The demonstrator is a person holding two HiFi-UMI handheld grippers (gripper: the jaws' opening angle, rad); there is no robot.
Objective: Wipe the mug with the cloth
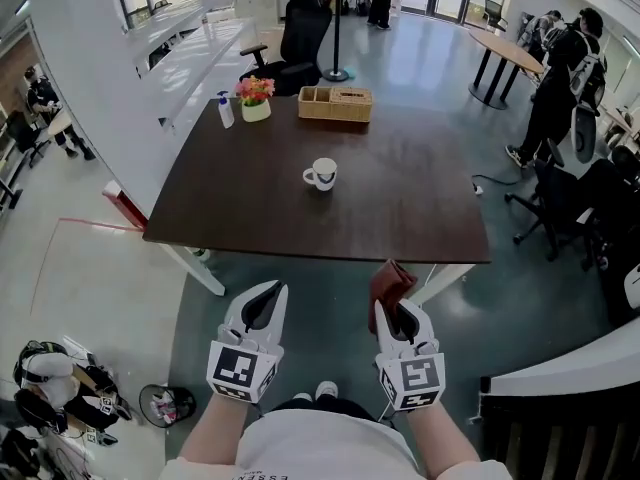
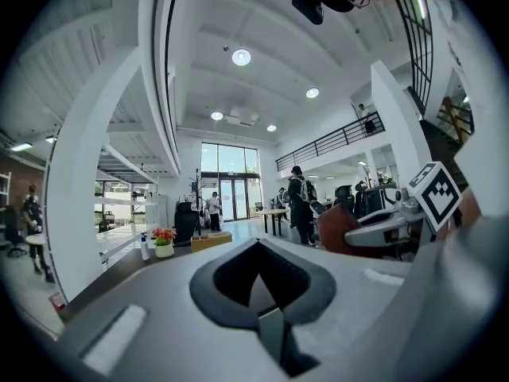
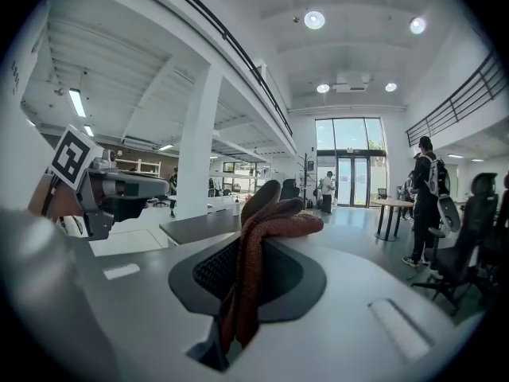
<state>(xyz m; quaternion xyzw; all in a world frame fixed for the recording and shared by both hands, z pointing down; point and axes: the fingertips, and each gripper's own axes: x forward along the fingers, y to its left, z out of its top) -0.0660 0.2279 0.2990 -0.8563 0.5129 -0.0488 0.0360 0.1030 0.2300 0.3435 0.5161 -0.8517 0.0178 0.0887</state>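
A white mug stands upright near the middle of the dark table, its handle to the left. Both grippers hover short of the table's near edge, well away from the mug. My right gripper is shut on a reddish-brown cloth, which bunches up above the jaws and, in the right gripper view, drapes down between them as the cloth. My left gripper is shut with nothing in it. Neither gripper view shows the mug.
At the table's far edge stand a wicker basket, a pot of flowers and a spray bottle. A black office chair is behind the table. People stand at the right and far back, and a person crouches at lower left.
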